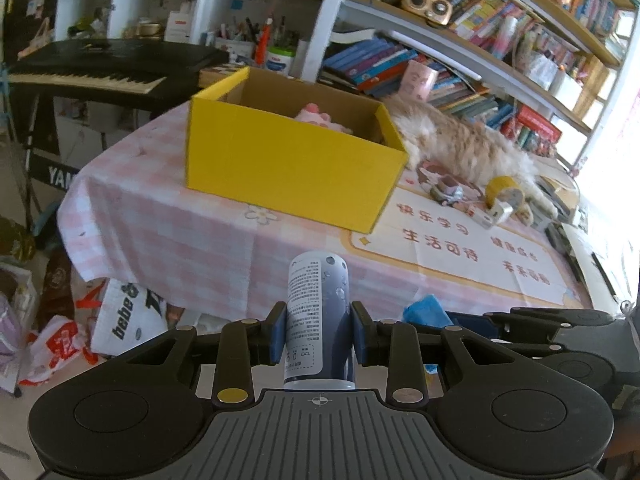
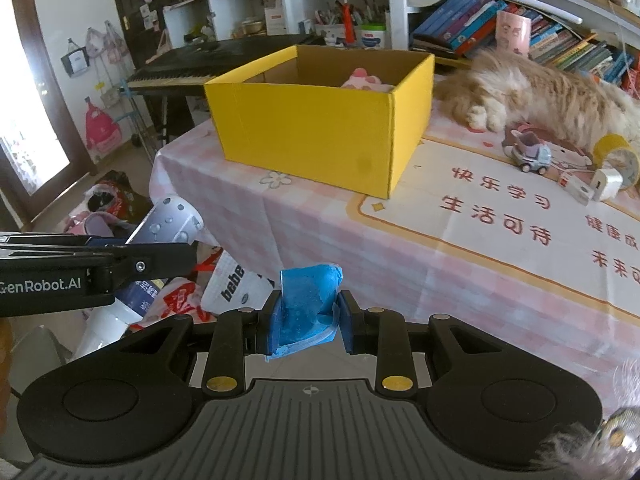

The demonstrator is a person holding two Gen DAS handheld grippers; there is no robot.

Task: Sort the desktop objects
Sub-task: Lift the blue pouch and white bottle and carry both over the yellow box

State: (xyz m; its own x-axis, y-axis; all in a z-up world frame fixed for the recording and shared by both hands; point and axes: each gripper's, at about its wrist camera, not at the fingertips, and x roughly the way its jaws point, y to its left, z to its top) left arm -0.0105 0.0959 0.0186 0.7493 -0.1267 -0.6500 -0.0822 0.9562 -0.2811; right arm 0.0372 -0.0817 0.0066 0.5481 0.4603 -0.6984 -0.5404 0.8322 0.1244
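Your left tongs pinch a grey-blue spray can, upright between the pads, off the counter's near edge. Your right tongs clamp a crumpled blue packet, also short of the counter. The open yellow cardboard box stands at 12 o'clock from both, a pink plush toy inside. At 2 o'clock lie a toy car, a yellow tape roll and a white charger, just beside a sprawled fluffy cat.
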